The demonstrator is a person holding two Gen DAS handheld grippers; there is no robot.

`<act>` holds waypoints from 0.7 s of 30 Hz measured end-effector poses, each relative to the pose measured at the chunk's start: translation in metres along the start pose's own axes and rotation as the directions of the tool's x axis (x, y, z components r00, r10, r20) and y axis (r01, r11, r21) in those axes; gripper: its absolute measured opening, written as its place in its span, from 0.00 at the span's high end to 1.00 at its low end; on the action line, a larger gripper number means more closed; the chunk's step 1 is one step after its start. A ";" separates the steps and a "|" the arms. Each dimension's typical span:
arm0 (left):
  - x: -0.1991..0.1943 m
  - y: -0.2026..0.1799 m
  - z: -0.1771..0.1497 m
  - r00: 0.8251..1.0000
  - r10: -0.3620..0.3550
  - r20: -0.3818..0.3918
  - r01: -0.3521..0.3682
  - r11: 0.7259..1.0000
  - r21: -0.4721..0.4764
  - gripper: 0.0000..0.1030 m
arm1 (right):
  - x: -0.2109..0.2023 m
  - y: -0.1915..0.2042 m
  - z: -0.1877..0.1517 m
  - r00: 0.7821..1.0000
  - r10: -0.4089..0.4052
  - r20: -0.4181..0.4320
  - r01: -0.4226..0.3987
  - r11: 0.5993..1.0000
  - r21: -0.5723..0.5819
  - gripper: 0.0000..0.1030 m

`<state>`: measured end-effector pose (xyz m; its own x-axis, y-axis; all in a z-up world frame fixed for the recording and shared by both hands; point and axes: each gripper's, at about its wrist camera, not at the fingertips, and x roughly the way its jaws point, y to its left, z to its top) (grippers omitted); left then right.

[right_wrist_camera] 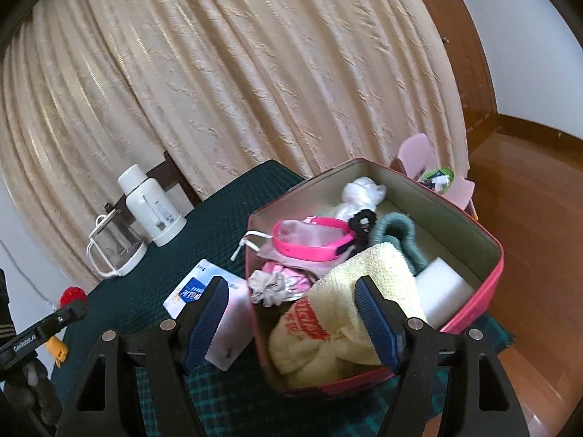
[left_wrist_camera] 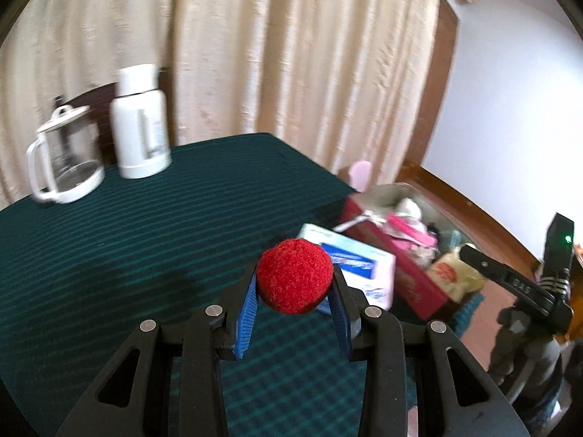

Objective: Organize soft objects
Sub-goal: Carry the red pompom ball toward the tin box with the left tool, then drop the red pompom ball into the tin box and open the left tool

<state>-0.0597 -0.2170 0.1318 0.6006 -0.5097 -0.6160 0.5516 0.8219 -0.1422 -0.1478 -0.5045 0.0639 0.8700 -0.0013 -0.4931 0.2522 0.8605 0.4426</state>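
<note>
The green cloth-covered table (left_wrist_camera: 145, 225) fills the lower left of the left wrist view. The pink box (right_wrist_camera: 488, 276) sits centre-right in the right wrist view, at the table's edge, already crowded: a yellow towel (right_wrist_camera: 349, 309) heaped at its near end, a white sponge block (right_wrist_camera: 442, 291) to its right, a teal knitted piece (right_wrist_camera: 397, 233), a pink band (right_wrist_camera: 313, 244), a black scrunchie (right_wrist_camera: 360, 222) and white cloth (right_wrist_camera: 362, 189) at the back. A tissue pack (right_wrist_camera: 204, 298) lies just beside the box on its left.

The left gripper (left_wrist_camera: 295, 284) is closed on the red pom-pom ball (left_wrist_camera: 294, 276), both blue pads pressing its sides, low centre of that view and short of the box. The right gripper (right_wrist_camera: 295, 309) stands wide, holding nothing, its 2 fingers framing the towel.

Risks, as I judge them: the ball is round and springy, so it could squirt from the pads; dropped onto the heaped towel, it may roll out and off the table.
</note>
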 end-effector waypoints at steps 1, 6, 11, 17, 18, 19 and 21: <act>0.005 -0.007 0.002 1.000 -0.015 -0.008 0.015 1.000 0.009 0.64 | 0.000 -0.003 0.000 1.000 0.002 0.000 -0.002 1.000 0.007 0.27; 0.032 -0.046 0.009 0.993 -0.102 -0.061 0.105 0.993 0.059 0.64 | -0.011 -0.021 0.004 0.999 0.043 0.032 -0.045 0.997 0.059 0.27; 0.056 -0.082 0.014 0.978 -0.178 -0.112 0.189 0.977 0.100 0.64 | -0.026 -0.039 0.008 0.994 0.046 0.099 -0.057 0.992 0.111 0.26; 0.084 -0.118 0.015 0.955 -0.248 -0.163 0.269 0.955 0.127 0.64 | -0.040 -0.049 0.008 0.985 -0.023 0.169 0.003 0.993 0.122 0.26; 0.090 -0.126 0.015 0.951 -0.258 -0.173 0.282 0.950 0.132 0.64 | -0.041 -0.050 0.009 0.984 -0.032 0.174 0.011 0.992 0.123 0.26; 0.094 -0.130 0.015 0.948 -0.266 -0.177 0.291 0.947 0.137 0.64 | -0.042 -0.053 0.008 0.982 -0.045 0.181 0.022 0.992 0.126 0.26; 0.102 -0.140 0.015 0.942 -0.281 -0.186 0.309 0.939 0.148 0.64 | -0.043 -0.055 0.008 0.979 -0.067 0.192 0.042 0.991 0.128 0.26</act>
<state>-0.0669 -0.3880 0.1009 0.3031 -0.6634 -0.6842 0.7899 0.5765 -0.2091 -0.1962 -0.5559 0.0666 0.9163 -0.1562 -0.3687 0.3410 0.7872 0.5139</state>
